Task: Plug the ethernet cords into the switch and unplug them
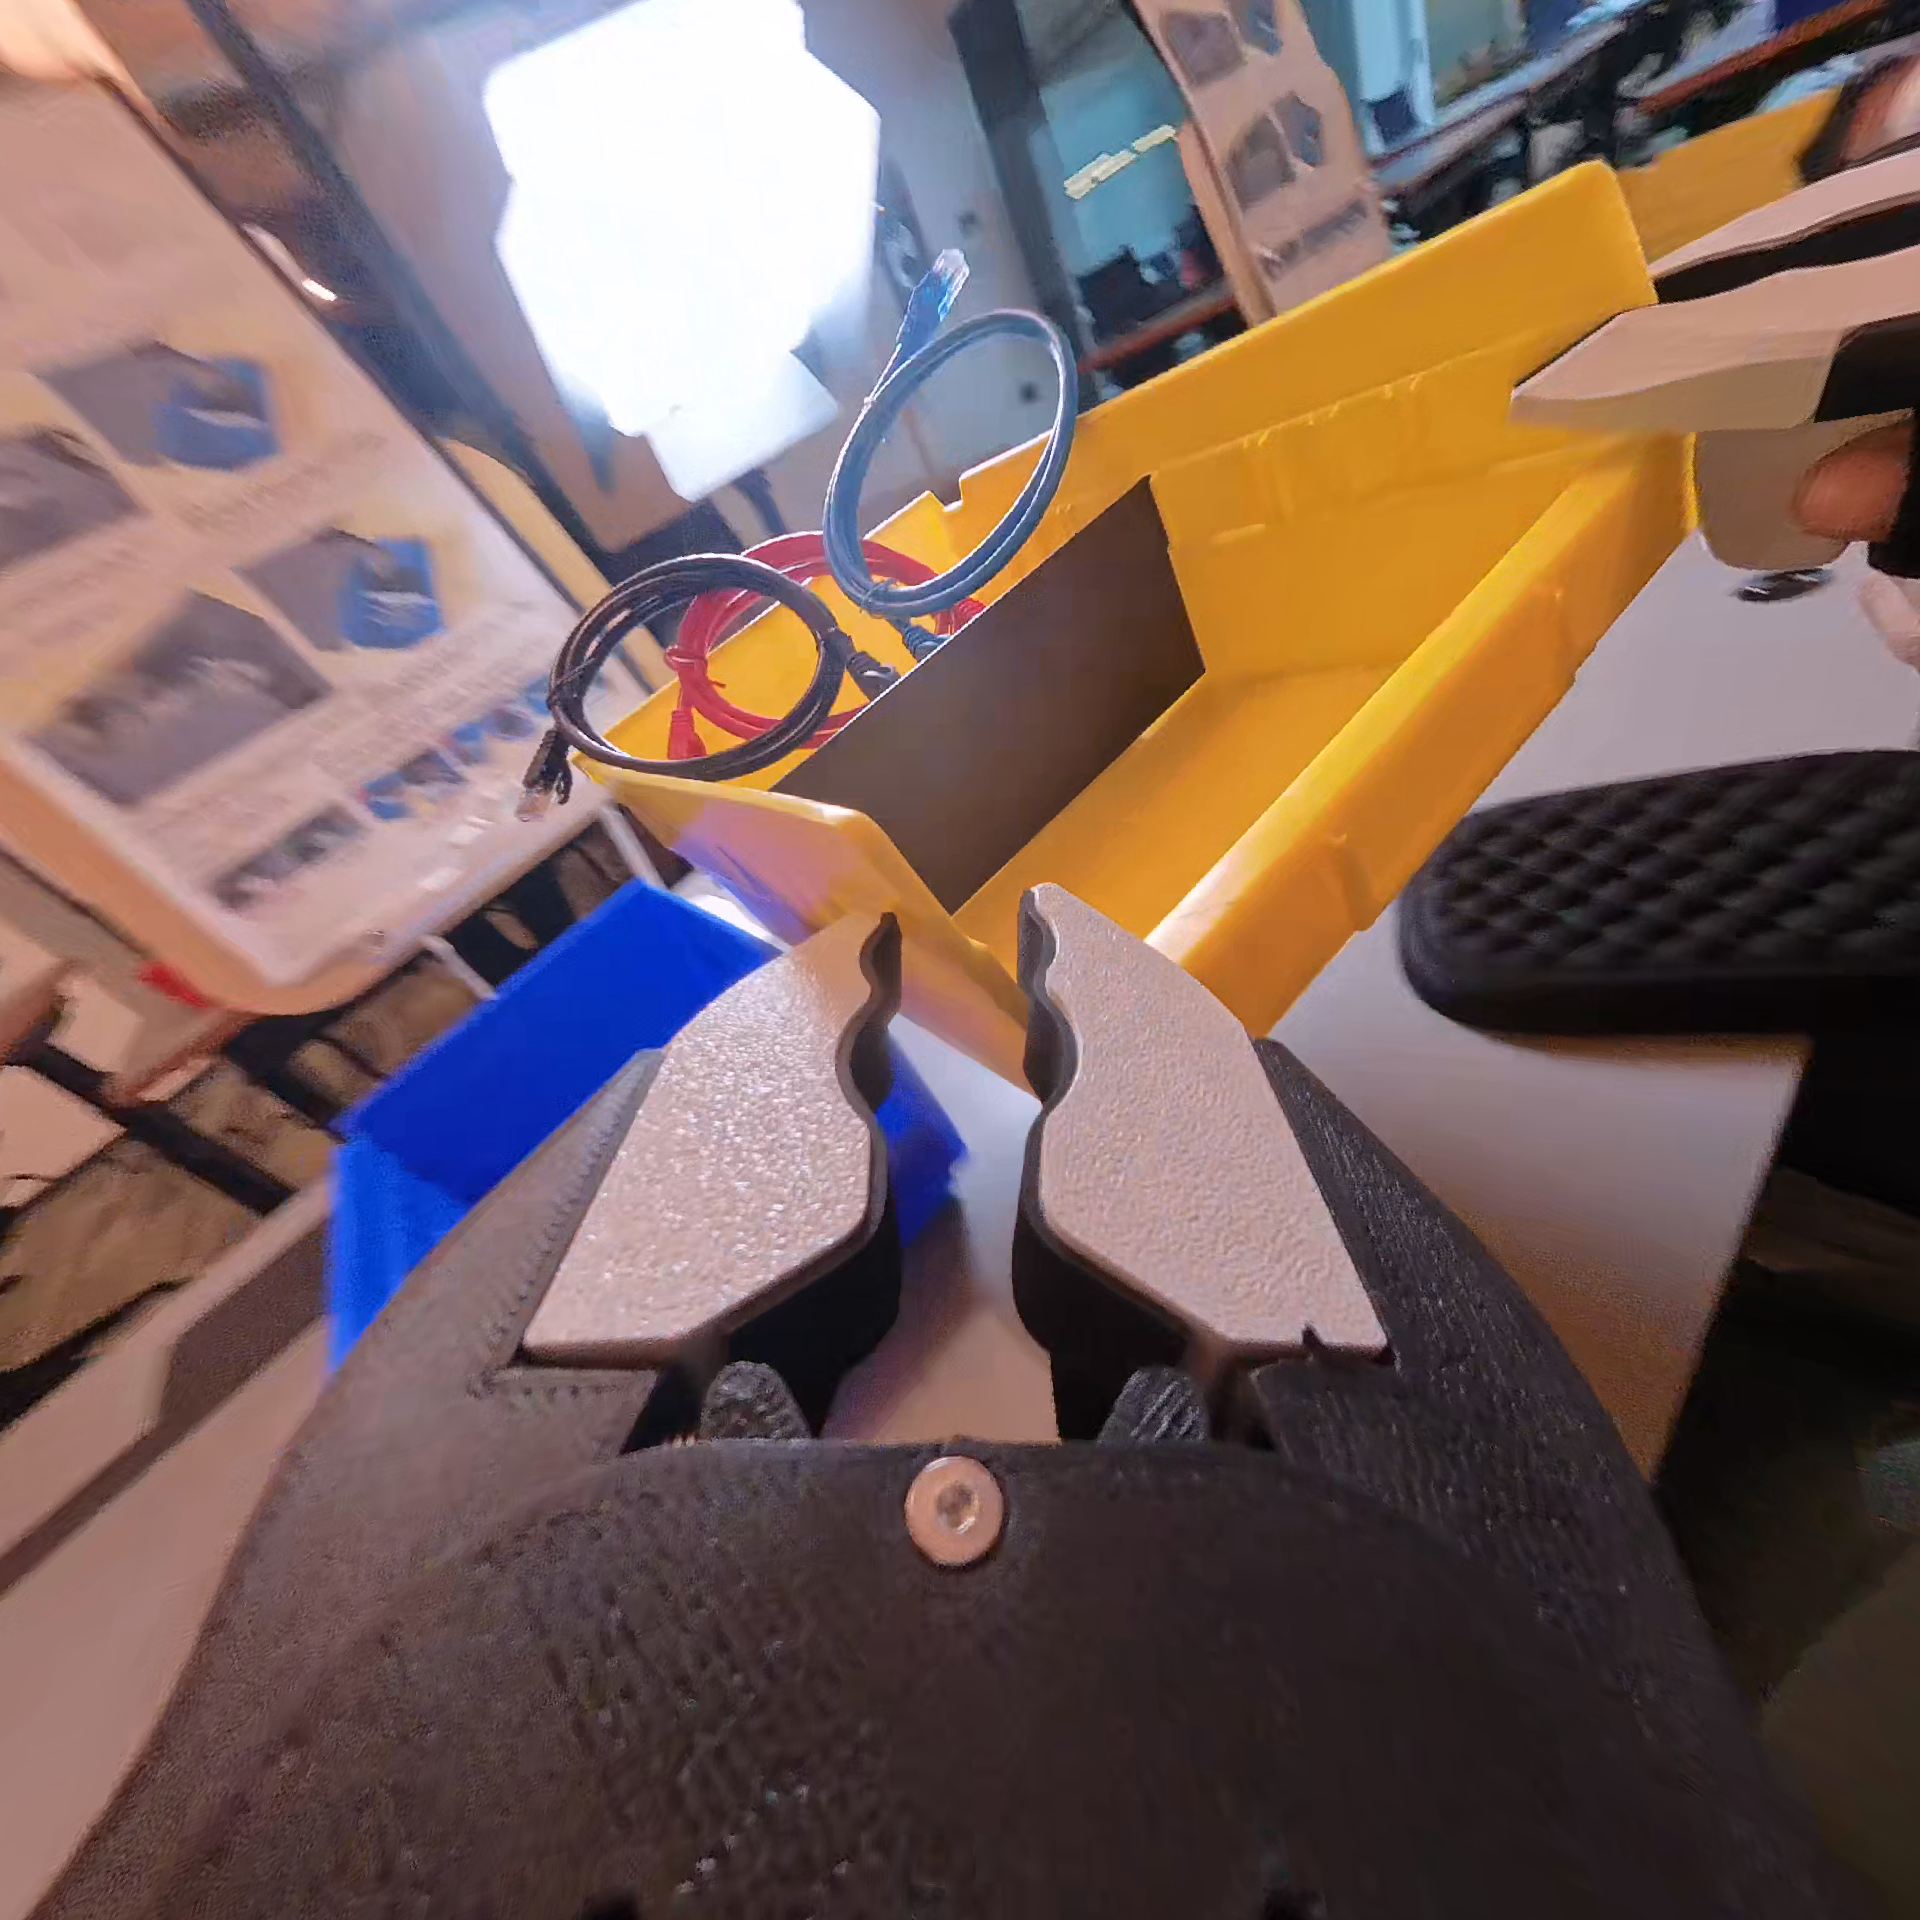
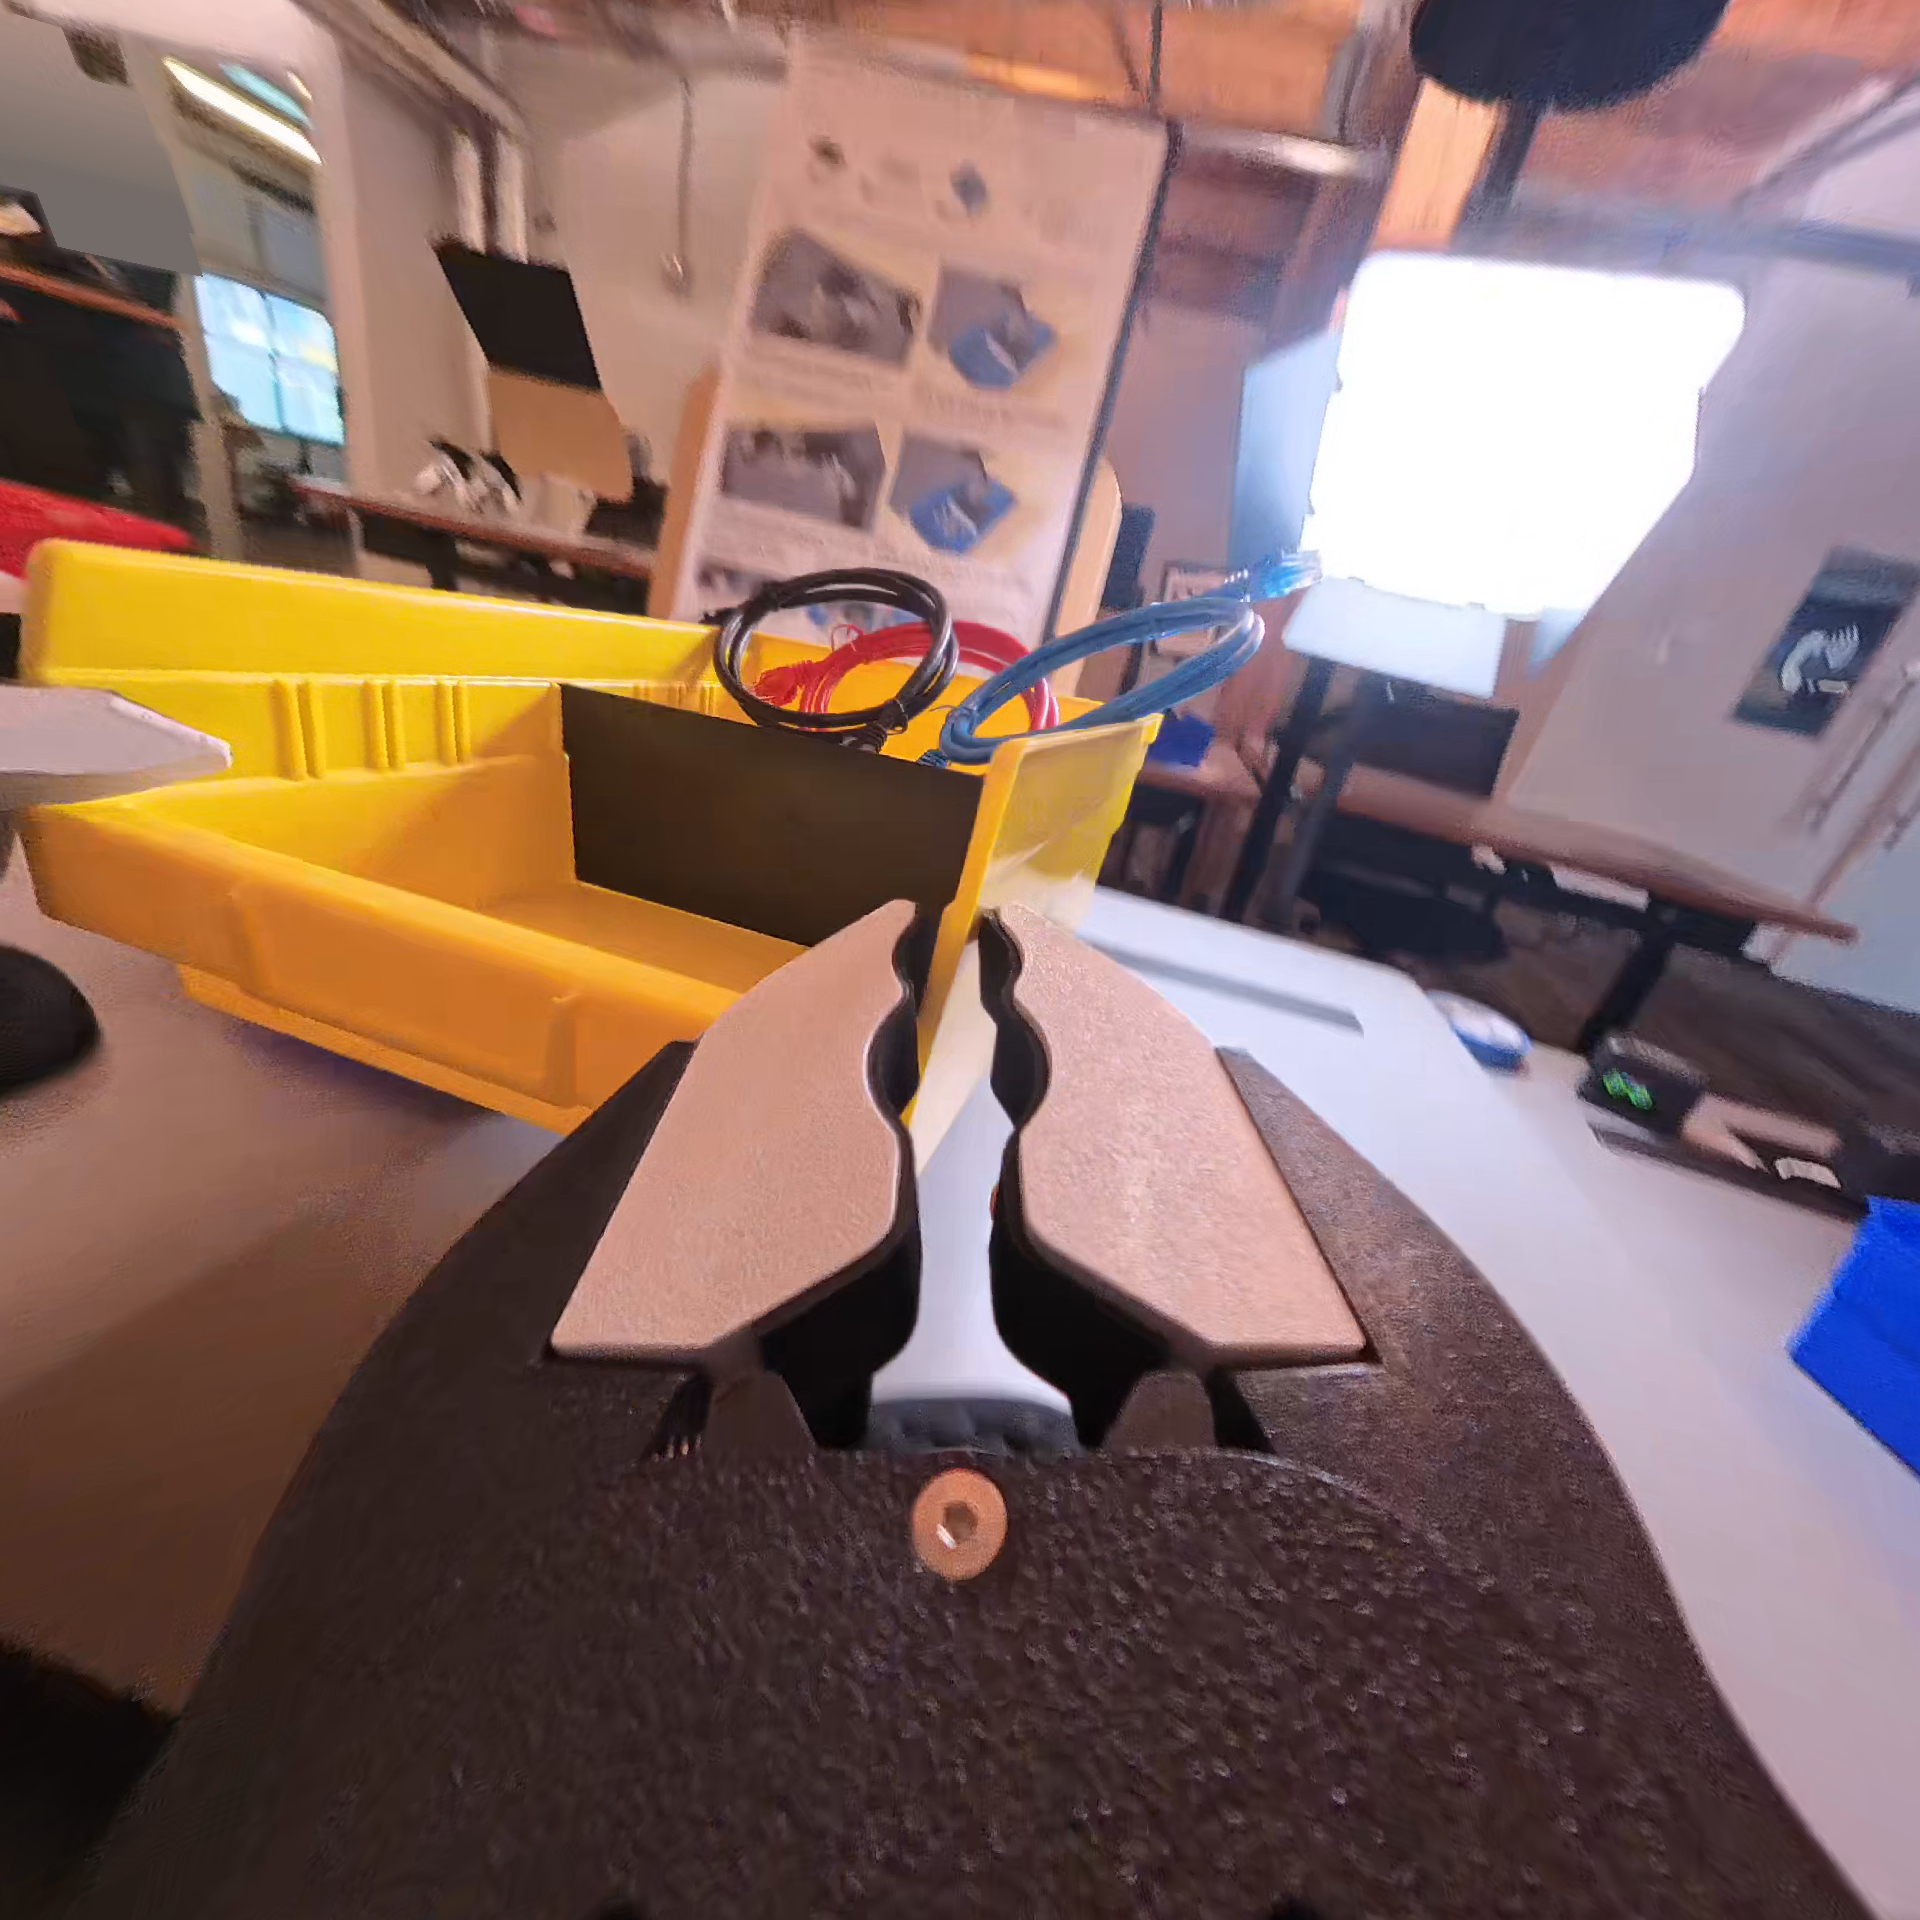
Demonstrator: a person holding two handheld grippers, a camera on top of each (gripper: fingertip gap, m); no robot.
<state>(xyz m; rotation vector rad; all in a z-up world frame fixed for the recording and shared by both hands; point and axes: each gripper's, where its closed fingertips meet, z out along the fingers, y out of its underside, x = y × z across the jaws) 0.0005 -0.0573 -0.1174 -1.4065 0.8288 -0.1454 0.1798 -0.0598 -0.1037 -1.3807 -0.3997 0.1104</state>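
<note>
A yellow bin with a black divider sits on the pale table. Behind the divider lie three coiled ethernet cords: black, red and blue. My left gripper is open and empty, just short of the bin's near corner. My right gripper is empty, its jaws only slightly apart, close to the bin's end wall. It also shows at the top right of the left wrist view. A small dark box with green lights sits far right.
A blue bin stands beside the table area. A black mesh pad lies near the yellow bin. A roll of blue tape is on the table. A poster board stands behind. The grippers' ends are close to 20 cm from one another.
</note>
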